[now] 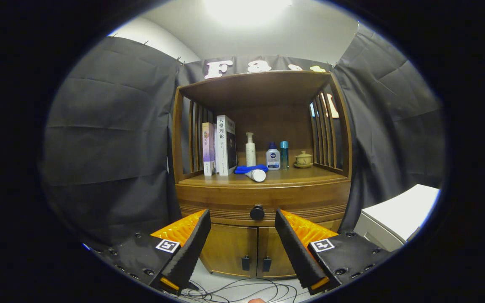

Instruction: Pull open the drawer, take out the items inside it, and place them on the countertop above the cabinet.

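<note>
A wooden cabinet stands ahead of me, its drawer (263, 202) pushed in, with a dark round knob (257, 211) at the middle of the drawer front. My gripper (242, 221) is open and empty; the knob sits between and a little beyond the fingertips, apart from both. On the countertop (310, 174) above the drawer lie a white tube (257, 175) on its side and a blue cloth (249, 168). What is inside the drawer is hidden.
On the countertop also stand two books (220, 147), a white pump bottle (250, 150), two small bottles (278, 155) and a lidded cup (303, 159). Two lower doors (249, 252) sit under the drawer. Cables (242, 290) lie on the floor. A white box (398, 216) stands to the right.
</note>
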`<state>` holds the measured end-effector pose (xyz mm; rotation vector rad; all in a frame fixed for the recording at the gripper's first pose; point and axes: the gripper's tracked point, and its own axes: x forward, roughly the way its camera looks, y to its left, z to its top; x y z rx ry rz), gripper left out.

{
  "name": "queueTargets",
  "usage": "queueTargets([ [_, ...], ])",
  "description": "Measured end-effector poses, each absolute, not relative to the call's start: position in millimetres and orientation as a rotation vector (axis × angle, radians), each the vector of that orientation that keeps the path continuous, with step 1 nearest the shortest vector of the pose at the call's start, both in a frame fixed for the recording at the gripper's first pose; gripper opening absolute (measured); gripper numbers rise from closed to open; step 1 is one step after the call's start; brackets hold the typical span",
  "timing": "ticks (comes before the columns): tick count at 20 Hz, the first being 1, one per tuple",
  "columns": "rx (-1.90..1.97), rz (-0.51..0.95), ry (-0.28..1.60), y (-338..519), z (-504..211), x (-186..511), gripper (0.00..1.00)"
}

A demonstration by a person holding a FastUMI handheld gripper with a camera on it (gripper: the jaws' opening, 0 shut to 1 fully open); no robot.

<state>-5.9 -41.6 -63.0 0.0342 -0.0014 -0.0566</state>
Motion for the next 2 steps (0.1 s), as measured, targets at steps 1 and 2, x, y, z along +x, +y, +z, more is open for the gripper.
queueTargets([
  [1, 0.036, -0.056, -0.006, -41.1, -61.3, -6.7, 0.97],
  [2, 0.039, -0.057, -0.01, -41.2, -59.5, -7.3, 0.97],
])
